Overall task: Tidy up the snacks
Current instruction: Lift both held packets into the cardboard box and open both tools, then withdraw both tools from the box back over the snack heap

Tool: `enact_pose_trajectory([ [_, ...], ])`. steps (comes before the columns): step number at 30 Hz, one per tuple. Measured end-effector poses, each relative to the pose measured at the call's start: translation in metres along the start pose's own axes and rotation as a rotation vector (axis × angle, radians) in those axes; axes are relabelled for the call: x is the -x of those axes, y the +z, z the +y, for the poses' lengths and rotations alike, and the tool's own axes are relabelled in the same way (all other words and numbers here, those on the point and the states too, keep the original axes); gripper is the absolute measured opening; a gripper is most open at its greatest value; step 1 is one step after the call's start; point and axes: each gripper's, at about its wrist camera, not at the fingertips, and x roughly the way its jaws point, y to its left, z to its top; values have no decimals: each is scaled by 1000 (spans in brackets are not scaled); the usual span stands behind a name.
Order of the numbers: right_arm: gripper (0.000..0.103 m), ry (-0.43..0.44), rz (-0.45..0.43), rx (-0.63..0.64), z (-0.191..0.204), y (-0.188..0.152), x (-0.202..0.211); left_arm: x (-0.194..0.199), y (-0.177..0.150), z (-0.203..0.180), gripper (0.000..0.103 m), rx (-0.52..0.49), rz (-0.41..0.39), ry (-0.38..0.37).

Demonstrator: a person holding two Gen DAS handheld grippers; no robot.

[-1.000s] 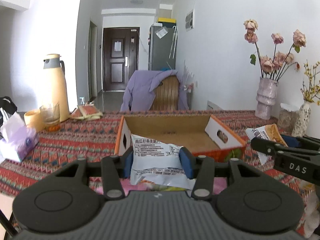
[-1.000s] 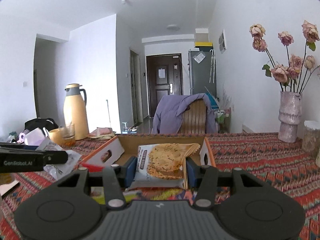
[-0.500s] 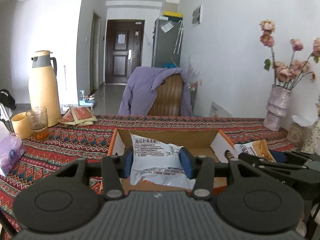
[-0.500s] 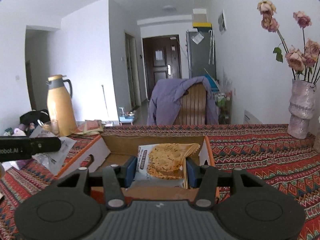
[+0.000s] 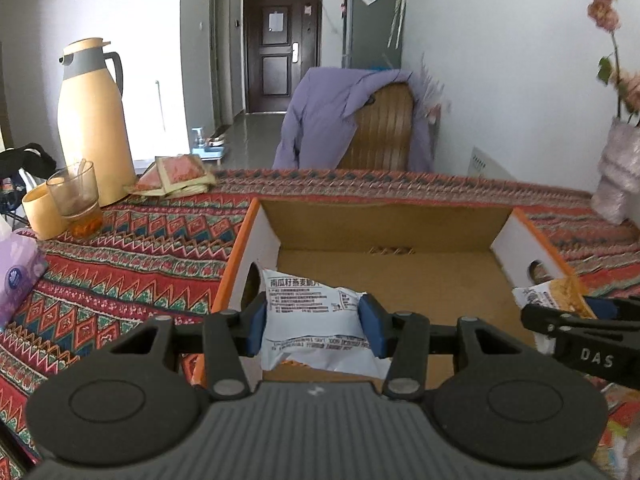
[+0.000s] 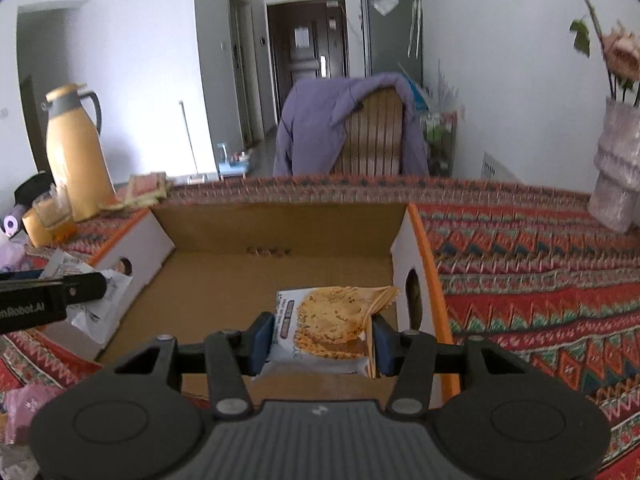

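An open cardboard box point(image 5: 384, 228) with orange rims and white end walls lies on the patterned tablecloth; its brown floor is bare. My left gripper point(image 5: 316, 322) is shut on a white snack packet point(image 5: 316, 312) printed with black text, held over the box's near left corner. My right gripper point(image 6: 320, 340) is shut on a cookie packet point(image 6: 332, 320), held over the same box point(image 6: 280, 216) near its right end wall. In the left wrist view the right gripper's fingers point(image 5: 580, 320) and the cookie packet point(image 5: 560, 294) show at the right edge. The white packet point(image 6: 100, 308) shows at the left of the right wrist view.
A yellow thermos jug point(image 5: 92, 120), a glass point(image 5: 76, 200) and a yellow cup point(image 5: 40, 212) stand at the table's back left, beside a purple tissue pack point(image 5: 18, 276). A flower vase point(image 6: 616, 172) stands back right. A chair draped with a purple garment point(image 5: 352, 120) is behind the table.
Both grippers have moved forward and slightly down, each still gripping its packet, from before the box's near edge to over its inside. The box looms larger in both views.
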Motion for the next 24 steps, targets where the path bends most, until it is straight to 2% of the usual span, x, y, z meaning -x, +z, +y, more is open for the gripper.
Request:
enact_pose_trajectory([
  [6,61,8,33,3,0,-7,-10,-6,-7,3,51,2,-2,-25],
  [7,65,8,30,3,0,-8,-8,-5,-7,3,56,3,-2,-32],
  [8,66,9,25,4,-1,-8,-6,-4,-7,4,68,9,-5,-37],
  [9,68,13,17,3,-1,-9,-4,-1,-7,7,75,21,-15,-38],
  [10,75,18,9,-2,-2,-9,-1,3,-7,9,86,32,-31,-34],
  [11,86,21,0,-6,-4,-8,2,7,-7,11,92,39,-49,-36],
  [13,95,26,-29,-9,-6,-9,11,16,-6,15,103,50,-79,-43],
  [16,103,36,-65,-10,-9,-11,26,27,-7,20,103,67,-111,-55],
  [24,103,52,-144,-15,-6,-20,65,58,-17,22,103,63,-158,-81],
])
